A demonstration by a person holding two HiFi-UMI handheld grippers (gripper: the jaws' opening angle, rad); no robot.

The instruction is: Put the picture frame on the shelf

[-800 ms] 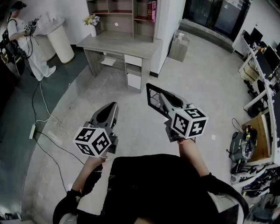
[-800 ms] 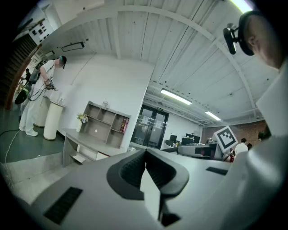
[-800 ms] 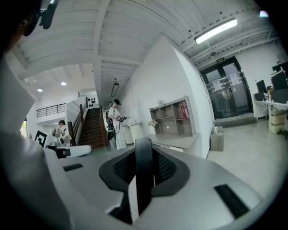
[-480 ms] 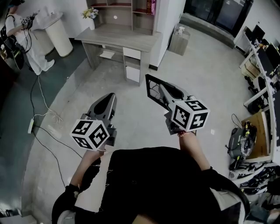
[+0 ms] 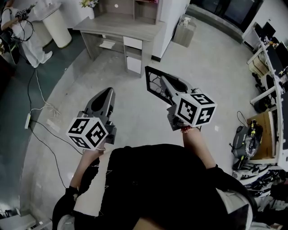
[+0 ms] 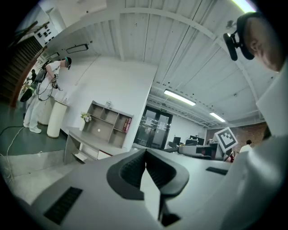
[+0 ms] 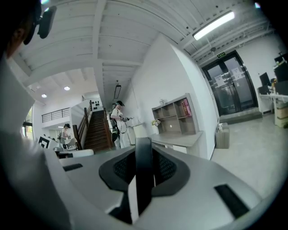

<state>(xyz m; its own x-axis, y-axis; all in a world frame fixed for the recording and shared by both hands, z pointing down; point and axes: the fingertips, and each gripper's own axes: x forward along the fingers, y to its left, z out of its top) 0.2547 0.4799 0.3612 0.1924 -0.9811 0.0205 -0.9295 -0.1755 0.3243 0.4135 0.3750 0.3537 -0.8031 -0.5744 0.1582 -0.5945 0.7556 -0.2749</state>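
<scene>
My right gripper (image 5: 163, 83) is shut on a black picture frame (image 5: 153, 80), which it holds upright on its edge above the floor. In the right gripper view the frame (image 7: 144, 166) shows as a dark strip clamped between the pads. My left gripper (image 5: 107, 92) hangs level beside it, shut with nothing in it; its jaws meet in the left gripper view (image 6: 145, 155). The grey shelf (image 5: 128, 5) stands on a grey desk (image 5: 117, 24) far ahead by a white wall, and shows as open cubbies in both gripper views (image 6: 107, 123) (image 7: 175, 114).
A person in white (image 5: 20, 27) stands by a white round pedestal (image 5: 56, 24) at the far left. A cable and power strip (image 5: 33, 112) trail over the floor at left. A bin (image 5: 184, 32) sits past the wall corner. Work desks with gear (image 5: 254, 139) line the right side.
The desk and shelf have slid toward the top edge of the head view. Both grippers have kept their pose, with the frame still in the right one.
</scene>
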